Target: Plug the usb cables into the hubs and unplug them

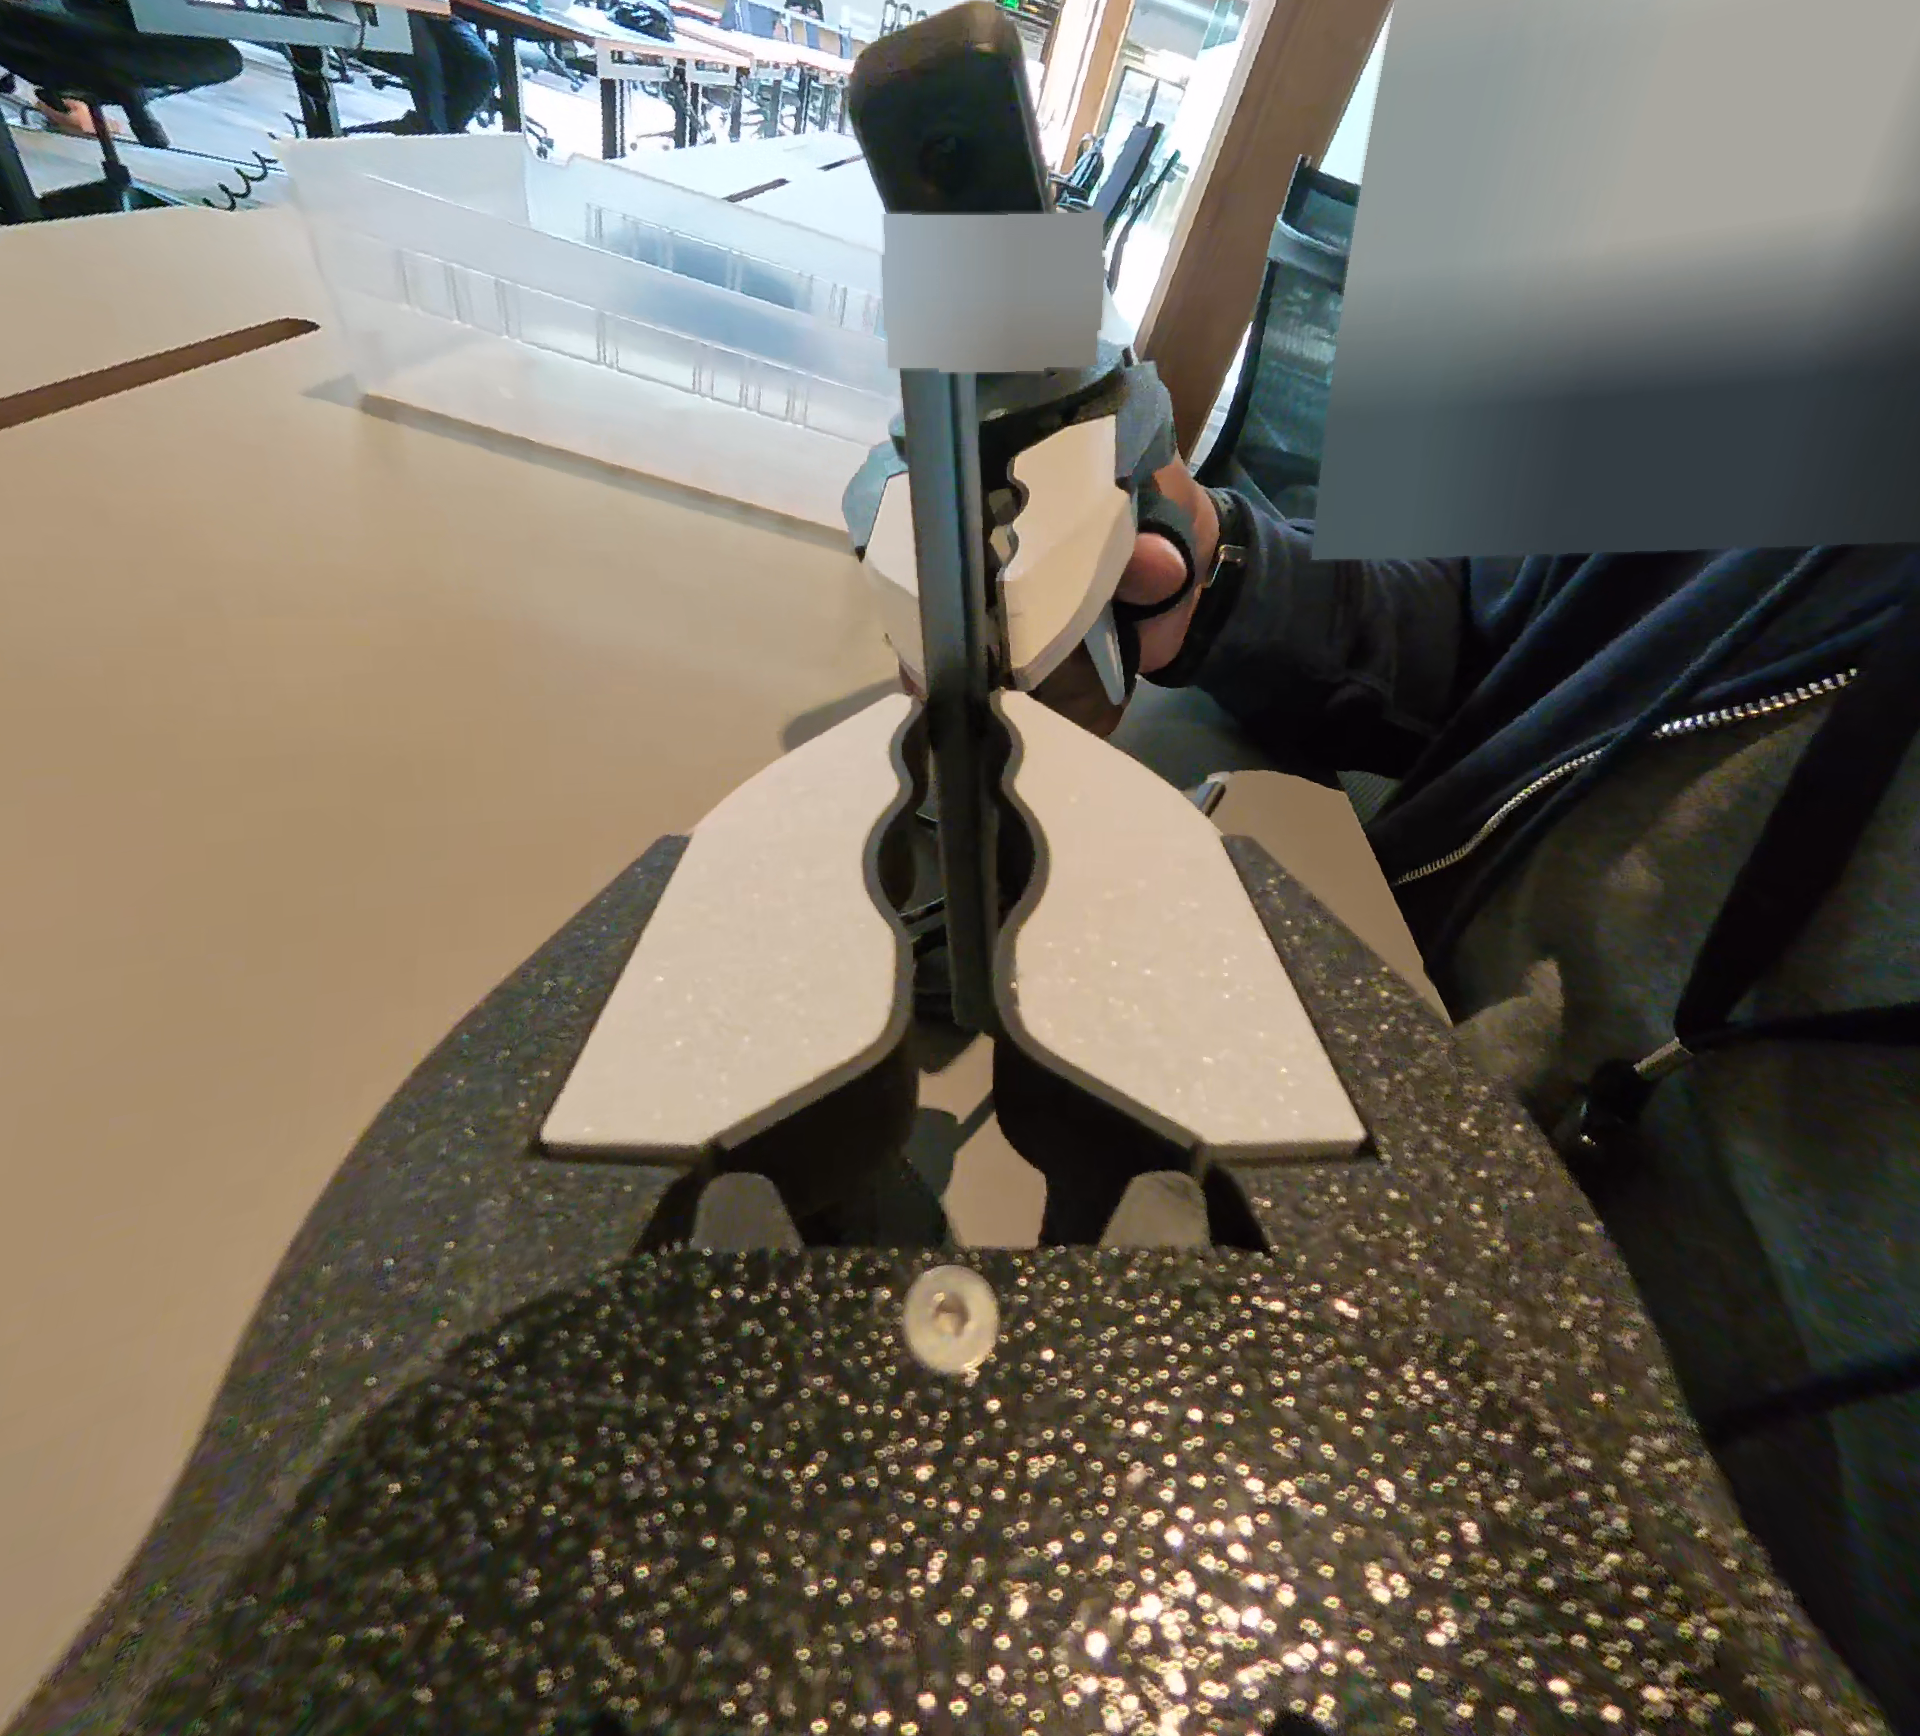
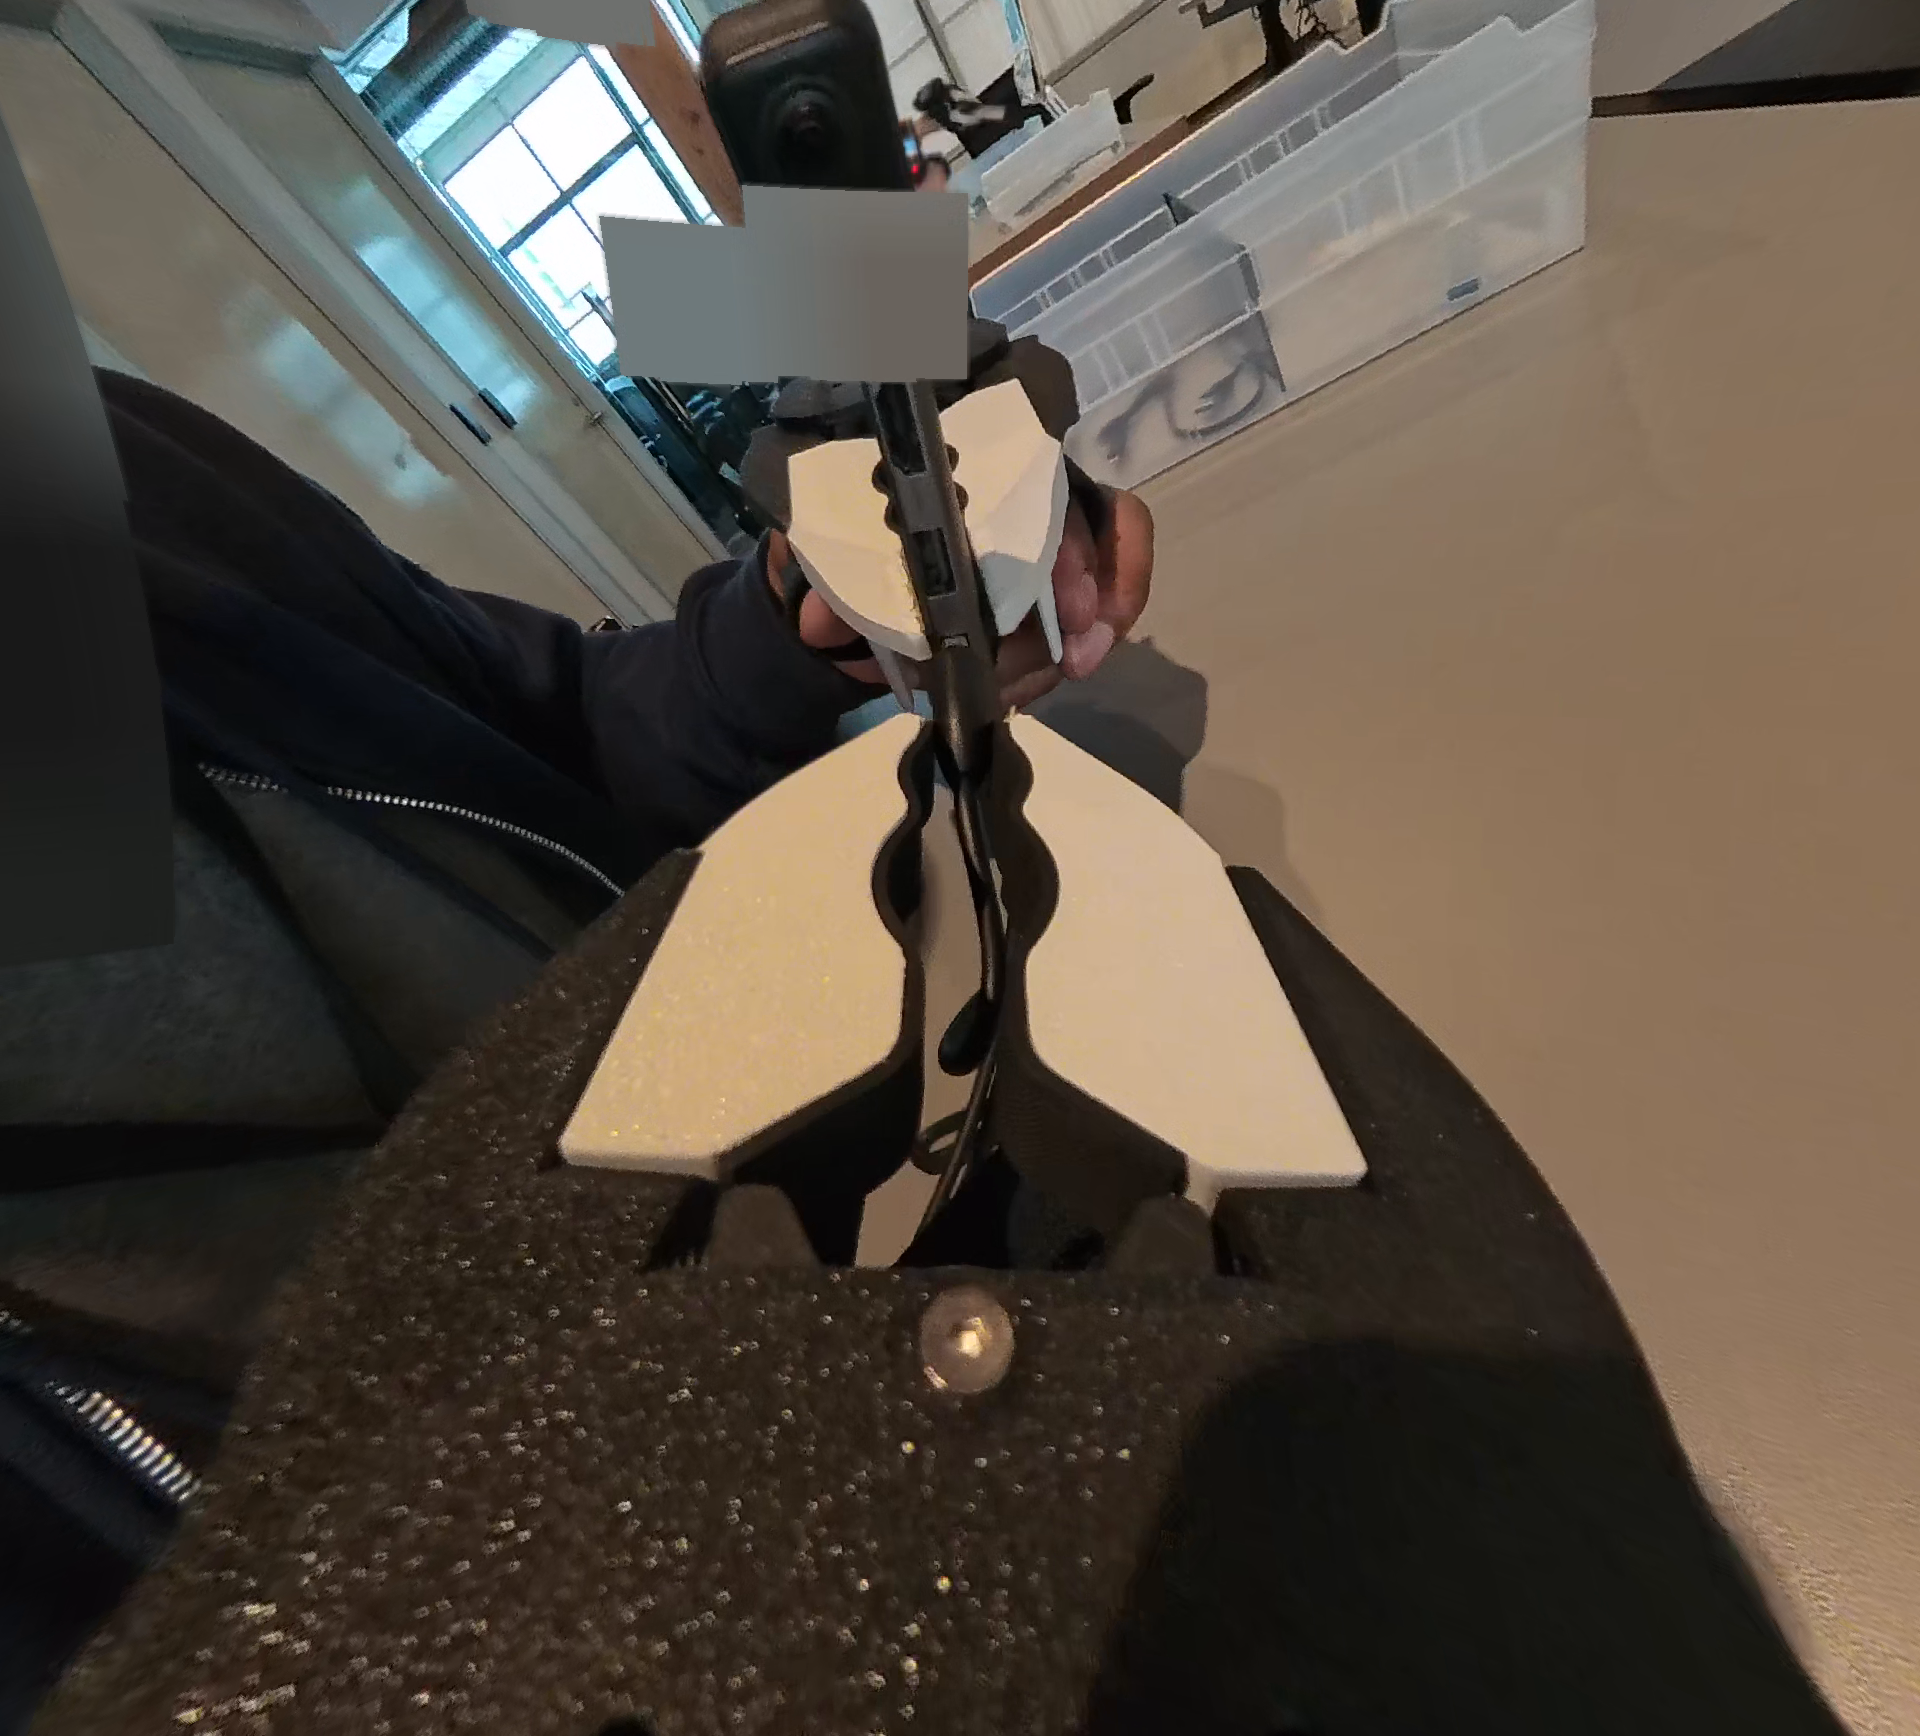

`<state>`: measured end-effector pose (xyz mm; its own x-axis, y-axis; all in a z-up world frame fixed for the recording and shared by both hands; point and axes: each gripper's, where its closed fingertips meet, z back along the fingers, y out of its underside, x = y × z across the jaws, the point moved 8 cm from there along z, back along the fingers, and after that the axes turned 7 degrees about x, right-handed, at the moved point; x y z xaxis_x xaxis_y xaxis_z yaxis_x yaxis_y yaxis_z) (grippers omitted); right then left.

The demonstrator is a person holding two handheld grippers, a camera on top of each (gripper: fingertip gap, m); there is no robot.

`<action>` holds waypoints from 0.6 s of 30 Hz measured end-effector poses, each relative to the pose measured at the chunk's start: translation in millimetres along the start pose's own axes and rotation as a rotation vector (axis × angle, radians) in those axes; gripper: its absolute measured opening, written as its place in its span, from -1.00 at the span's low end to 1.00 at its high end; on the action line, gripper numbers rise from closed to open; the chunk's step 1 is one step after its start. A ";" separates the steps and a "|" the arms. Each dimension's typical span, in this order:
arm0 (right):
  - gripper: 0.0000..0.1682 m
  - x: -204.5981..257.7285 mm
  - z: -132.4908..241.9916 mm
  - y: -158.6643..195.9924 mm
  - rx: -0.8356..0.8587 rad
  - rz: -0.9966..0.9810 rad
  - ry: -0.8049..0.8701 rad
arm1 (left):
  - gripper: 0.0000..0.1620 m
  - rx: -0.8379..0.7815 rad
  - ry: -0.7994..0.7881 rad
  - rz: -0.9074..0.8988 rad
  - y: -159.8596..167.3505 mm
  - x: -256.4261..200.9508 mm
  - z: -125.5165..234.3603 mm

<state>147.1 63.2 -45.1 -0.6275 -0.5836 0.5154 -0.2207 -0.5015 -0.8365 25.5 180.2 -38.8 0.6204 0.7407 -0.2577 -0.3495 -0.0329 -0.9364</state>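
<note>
Open-plan office in the background: desks, chairs, big windows, a wooden post. Beige table (image 1: 416, 647) running under both tools, with a clear plastic bin (image 1: 582, 304) sitting at its far side.

Left gripper (image 1: 961, 730) is closing on a thin dark slab, the hub (image 1: 961, 855), which is standing edge-on between the white fingers (image 1: 769, 959). Only a narrow gap is showing, with the hub filling it; the pads are pressing both its faces.

Right gripper (image 2: 961, 736) is facing the left one across the table, tips almost meeting. Its jaws are nearly together, pinching the dark end where the hub (image 2: 940, 585) and a black cable (image 2: 982, 907) are joining; whether the grip is on the plug or the hub body, cannot tell. The cable is trailing back between the right fingers (image 2: 769, 990) toward the camera. Ports are showing on the hub's narrow edge in the right wrist view.

A person's hand (image 2: 1101, 585) in a dark sleeve is holding the opposite tool.
</note>
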 end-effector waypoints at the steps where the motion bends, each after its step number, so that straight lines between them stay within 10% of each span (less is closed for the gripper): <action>1: -0.89 0.7 -0.3 0.1 0.006 0.007 0.000 | -0.88 0.003 0.007 -0.003 0.2 -0.6 0.2; 18: -0.87 2.7 -34.7 25.9 0.231 0.031 0.049 | -0.88 0.228 -0.030 -0.094 -3.8 -11.8 -5.7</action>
<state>113.8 70.7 -71.7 -0.6680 -0.5724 0.4755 -0.0274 -0.6196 -0.7844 23.5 167.8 -33.5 0.6378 0.7531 -0.1615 -0.4430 0.1872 -0.8768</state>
